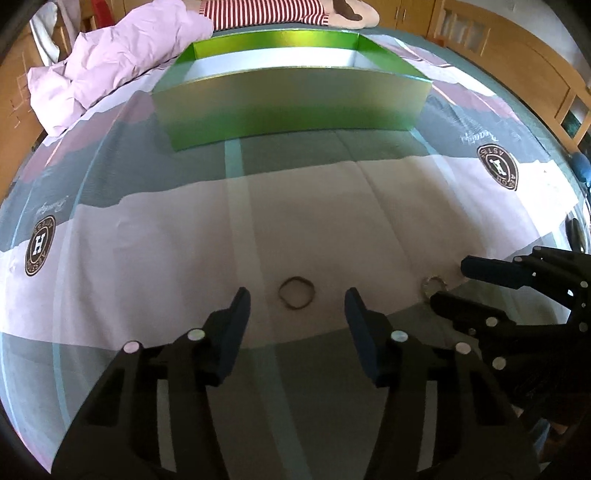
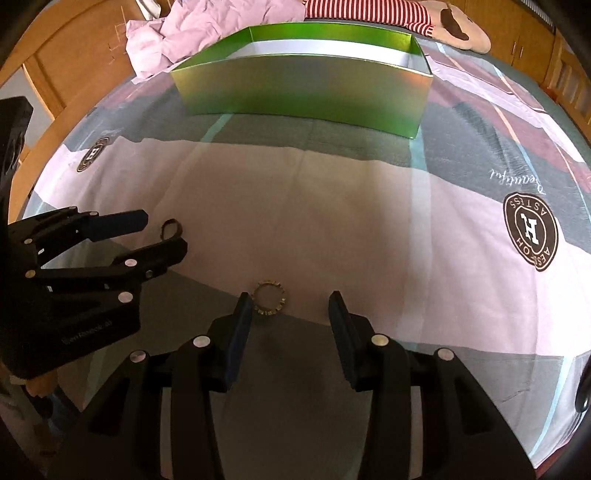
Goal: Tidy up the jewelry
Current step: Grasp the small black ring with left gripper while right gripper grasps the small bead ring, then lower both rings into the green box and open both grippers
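Observation:
A thin dark bracelet (image 1: 296,292) lies flat on the bed sheet between and just ahead of my open left gripper (image 1: 297,297). It also shows in the right wrist view (image 2: 170,229), partly behind the left gripper (image 2: 162,232). A gold beaded ring-shaped bracelet (image 2: 269,297) lies just ahead of my open right gripper (image 2: 290,301), close to its left finger. It also shows in the left wrist view (image 1: 434,286), between the fingers of the right gripper (image 1: 448,282). An open green box (image 1: 291,96) stands farther back on the bed, also in the right wrist view (image 2: 306,96).
A patterned sheet (image 1: 166,229) covers the bed. A crumpled pink duvet (image 1: 122,62) lies at the back left. A plush toy in a red striped shirt (image 2: 406,18) lies behind the box. Wooden furniture (image 1: 517,66) surrounds the bed.

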Tool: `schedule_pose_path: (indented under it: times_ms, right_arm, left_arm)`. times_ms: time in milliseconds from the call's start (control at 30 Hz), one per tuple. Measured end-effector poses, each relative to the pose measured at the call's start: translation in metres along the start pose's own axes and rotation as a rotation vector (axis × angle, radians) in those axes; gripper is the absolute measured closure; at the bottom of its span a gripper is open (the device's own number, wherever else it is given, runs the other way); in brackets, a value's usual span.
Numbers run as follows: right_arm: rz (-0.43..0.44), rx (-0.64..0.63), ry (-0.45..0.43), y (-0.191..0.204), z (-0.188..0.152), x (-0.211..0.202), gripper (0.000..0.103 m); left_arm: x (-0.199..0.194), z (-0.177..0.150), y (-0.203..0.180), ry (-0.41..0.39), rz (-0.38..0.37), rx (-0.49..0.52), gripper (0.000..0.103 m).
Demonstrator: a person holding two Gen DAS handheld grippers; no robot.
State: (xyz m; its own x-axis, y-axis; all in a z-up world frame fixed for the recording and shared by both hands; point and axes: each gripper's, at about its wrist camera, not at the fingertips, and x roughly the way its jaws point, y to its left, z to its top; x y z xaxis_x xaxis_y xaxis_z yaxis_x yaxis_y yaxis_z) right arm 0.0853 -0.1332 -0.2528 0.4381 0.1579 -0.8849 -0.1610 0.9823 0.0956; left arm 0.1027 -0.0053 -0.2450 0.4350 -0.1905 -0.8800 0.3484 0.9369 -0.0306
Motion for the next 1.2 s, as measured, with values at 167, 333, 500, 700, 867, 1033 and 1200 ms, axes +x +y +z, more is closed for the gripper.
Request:
schedule_pose_path:
  times_ms: [167, 333, 500, 700, 867, 1033, 1200]
  right_arm:
    - [-0.035, -0.022, -0.012, 0.004, 0.003, 0.005, 0.073]
    - [-0.034, -0.018, -0.021, 0.003, 0.006, 0.005, 0.084]
    - [-0.04, -0.005, -0.065, -0.002, 0.013, -0.013, 0.084]
    - [-0.044, 0.049, -0.218, -0.021, 0.065, -0.061, 0.084]
    - [-0.066, 0.087, -0.344, -0.036, 0.122, -0.085, 0.084]
    - [-0.048, 0.124, -0.364, -0.046, 0.172, -0.067, 0.084]
    - [-0.095, 0.127, -0.34, -0.05, 0.193, -0.026, 0.084]
  left_arm:
    - [0.007, -0.001, 0.005, -0.001, 0.0, -0.02, 0.066]
    - [0.005, 0.001, 0.012, -0.007, 0.005, -0.042, 0.081]
    - [-0.011, 0.008, 0.014, -0.047, 0.026, -0.048, 0.082]
    - [-0.048, 0.047, 0.023, -0.151, 0.03, -0.06, 0.082]
    - [-0.068, 0.106, 0.031, -0.247, 0.058, -0.06, 0.082]
    - [-0.062, 0.162, 0.036, -0.295, 0.077, -0.052, 0.082]
    - [-0.025, 0.2, 0.043, -0.273, 0.081, -0.069, 0.081]
